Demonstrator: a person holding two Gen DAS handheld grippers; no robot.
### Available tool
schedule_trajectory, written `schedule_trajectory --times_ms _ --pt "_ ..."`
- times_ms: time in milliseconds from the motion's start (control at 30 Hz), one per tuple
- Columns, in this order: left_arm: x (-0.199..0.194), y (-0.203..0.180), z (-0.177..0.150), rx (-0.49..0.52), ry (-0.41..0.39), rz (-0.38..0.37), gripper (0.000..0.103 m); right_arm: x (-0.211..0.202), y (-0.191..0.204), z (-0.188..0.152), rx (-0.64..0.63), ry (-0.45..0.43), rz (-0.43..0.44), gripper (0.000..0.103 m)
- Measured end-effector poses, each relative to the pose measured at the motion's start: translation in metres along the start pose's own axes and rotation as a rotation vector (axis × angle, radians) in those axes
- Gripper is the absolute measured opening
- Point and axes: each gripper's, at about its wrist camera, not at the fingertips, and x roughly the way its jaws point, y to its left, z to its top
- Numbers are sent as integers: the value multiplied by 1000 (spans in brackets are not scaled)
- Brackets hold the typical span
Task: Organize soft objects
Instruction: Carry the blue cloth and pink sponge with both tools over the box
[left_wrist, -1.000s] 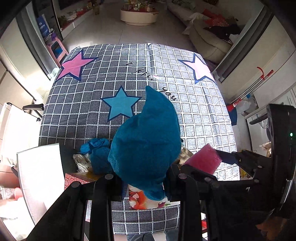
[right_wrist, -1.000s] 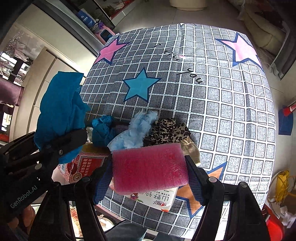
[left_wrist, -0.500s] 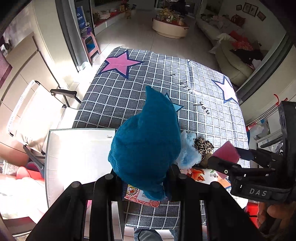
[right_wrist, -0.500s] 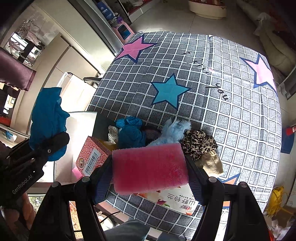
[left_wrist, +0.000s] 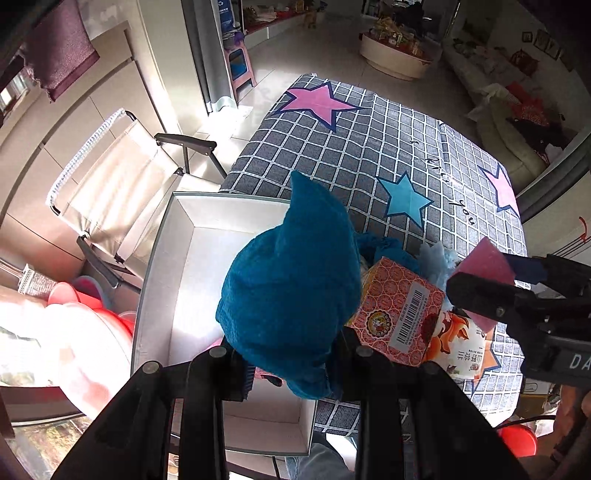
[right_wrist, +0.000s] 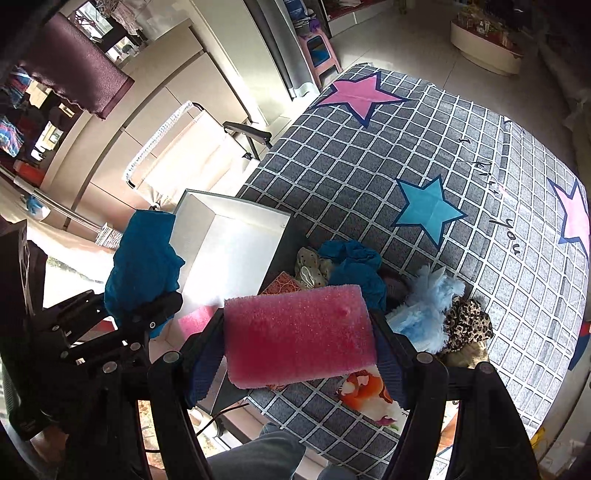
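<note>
My left gripper (left_wrist: 291, 365) is shut on a bunched teal cloth (left_wrist: 291, 288), which hangs over the right edge of a white open box (left_wrist: 177, 266). From the right wrist the same teal cloth (right_wrist: 142, 266) shows at the left beside the box (right_wrist: 229, 251). My right gripper (right_wrist: 299, 332) is shut on a pink foam sponge (right_wrist: 299, 336), held above the box's right side. The sponge (left_wrist: 484, 266) also shows at the right of the left wrist view. A pile of soft things lies on the bed: a teal rag (right_wrist: 354, 262), a light blue fluffy piece (right_wrist: 428, 306), a leopard-print cloth (right_wrist: 467, 321).
The checked bedspread with stars (right_wrist: 424, 147) fills the right. A red patterned carton (left_wrist: 399, 314) and a printed packet (left_wrist: 458, 350) lie near the bed's front edge. A folding chair (left_wrist: 122, 192) stands left of the box. Red plastic tubs (left_wrist: 85, 332) sit at lower left.
Both grippers have swung left with their loads, away from over the bed. The white box has come fully into view under the teal cloth, and the sponge now hangs at the box's right side.
</note>
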Motion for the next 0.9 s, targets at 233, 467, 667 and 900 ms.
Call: schedule_trajectory --times_ms 233,467,667,900 --pt "5 29 -11 -78 16 15 33 13 31 7 -96 41 -1 75" --pt "14 47 -20 -123 42 21 33 25 57 16 -170 71 0 75" --pt "23 57 -28 -153 69 29 33 33 75 25 -216 87 9 75" --pt "32 67 -33 -181 97 28 33 46 89 28 -250 112 17 75"
